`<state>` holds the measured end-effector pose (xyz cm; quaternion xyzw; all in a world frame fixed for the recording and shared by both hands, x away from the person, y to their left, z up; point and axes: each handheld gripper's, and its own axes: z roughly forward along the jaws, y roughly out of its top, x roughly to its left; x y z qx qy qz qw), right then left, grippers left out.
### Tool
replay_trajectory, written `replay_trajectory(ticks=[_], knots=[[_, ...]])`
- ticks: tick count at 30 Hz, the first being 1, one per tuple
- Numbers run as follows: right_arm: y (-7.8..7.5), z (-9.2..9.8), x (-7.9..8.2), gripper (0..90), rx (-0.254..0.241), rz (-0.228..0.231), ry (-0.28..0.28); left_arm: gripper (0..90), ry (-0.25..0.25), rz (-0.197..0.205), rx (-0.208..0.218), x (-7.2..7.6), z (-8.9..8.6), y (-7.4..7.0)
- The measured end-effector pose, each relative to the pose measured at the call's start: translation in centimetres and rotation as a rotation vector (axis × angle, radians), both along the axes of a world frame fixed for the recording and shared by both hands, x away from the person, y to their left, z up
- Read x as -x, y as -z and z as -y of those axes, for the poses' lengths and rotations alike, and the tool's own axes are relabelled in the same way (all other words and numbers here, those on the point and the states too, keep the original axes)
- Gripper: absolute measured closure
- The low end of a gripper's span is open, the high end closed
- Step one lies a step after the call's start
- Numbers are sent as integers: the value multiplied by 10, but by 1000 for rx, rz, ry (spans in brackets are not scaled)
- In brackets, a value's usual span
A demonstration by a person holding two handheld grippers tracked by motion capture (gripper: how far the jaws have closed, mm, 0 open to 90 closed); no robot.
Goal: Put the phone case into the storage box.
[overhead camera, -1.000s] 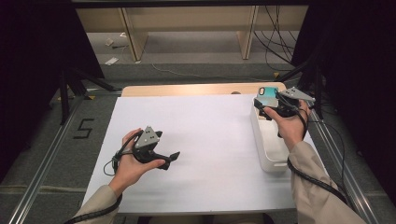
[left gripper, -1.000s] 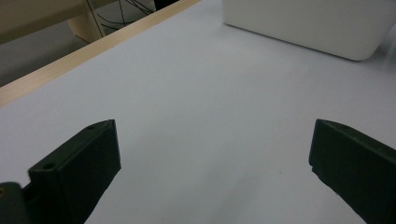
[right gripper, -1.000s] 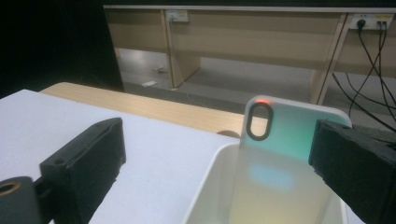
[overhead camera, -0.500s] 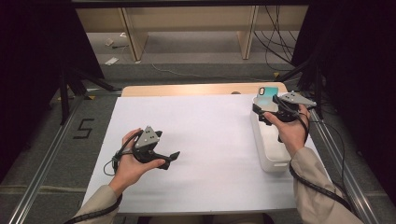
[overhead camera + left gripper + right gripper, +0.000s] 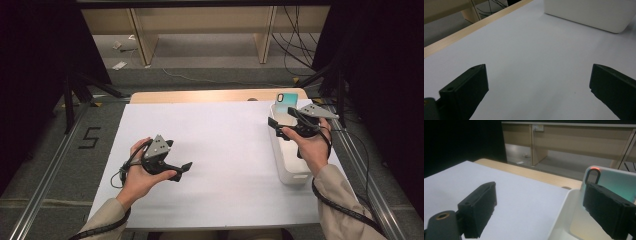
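A: What's the setting?

B: A dim room with a white-topped table [image 5: 220,150] that has a wooden strip along its far edge; beyond it, grey floor, loose cables and the legs of a wooden bench.

A: And the thing being worked on?

B: A phone case [image 5: 287,103], teal with a dark ring around the camera cut-out. It stands upright at the far end of a white bin [image 5: 290,172] that sits along the table's right side. In the right gripper view the phone case [image 5: 616,185] leans against the bin's [image 5: 560,220] far wall.

A: How close are the tongs?

B: The right gripper [image 5: 280,127] hangs over the bin's far half, just in front of the case. Its jaws stand apart; they have just been closing a little, with nothing between them. In its own view, the right jaw overlaps the case's lower edge, but I can't tell whether it touches.

A: The other hand?

B: The left gripper [image 5: 184,169] rests low over the bare table, well apart from the bin, jaws wide apart and holding nothing.
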<state>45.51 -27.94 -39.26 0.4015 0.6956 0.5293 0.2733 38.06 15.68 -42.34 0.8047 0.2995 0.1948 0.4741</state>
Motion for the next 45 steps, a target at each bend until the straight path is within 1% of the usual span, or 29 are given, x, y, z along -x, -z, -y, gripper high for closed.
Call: replay_trajectory(ticks=[5, 7, 13, 20, 23, 25, 28, 30, 36, 37, 45], knots=[[-1, 1, 9, 152, -2, -1, -26, 13, 0, -2, 0, 0, 0, 0], [-1, 1, 12, 155, -17, -8, -37, 13, 0, -2, -1, 0, 0, 0], [-2, 1, 23, 156, -6, 0, -62, 13, -2, -1, 1, -1, -1, 0], [-1, -2, 35, 161, 7, 9, -111, 13, -4, -1, 3, -1, -1, -1], [0, -5, 40, 161, 19, 6, -131, 13, -6, -1, 3, -1, -2, -1], [0, -5, 41, 161, 28, 8, -139, 13, -8, -2, 7, -1, -3, -1], [0, -5, 44, 161, 26, 14, -154, 13, -11, -1, 7, -1, -3, -1], [0, -6, 45, 161, 30, 7, -166, 13, -11, 0, 7, -1, -3, -1], [3, -6, 51, 161, 38, 6, -178, 13, -11, 0, 7, -1, -3, -2], [3, -6, 51, 162, 38, 14, -181, 13, -11, 0, 7, -2, -4, -2], [0, -4, 57, 161, 37, 19, -185, 13, -12, 0, 7, -1, -3, -2]])
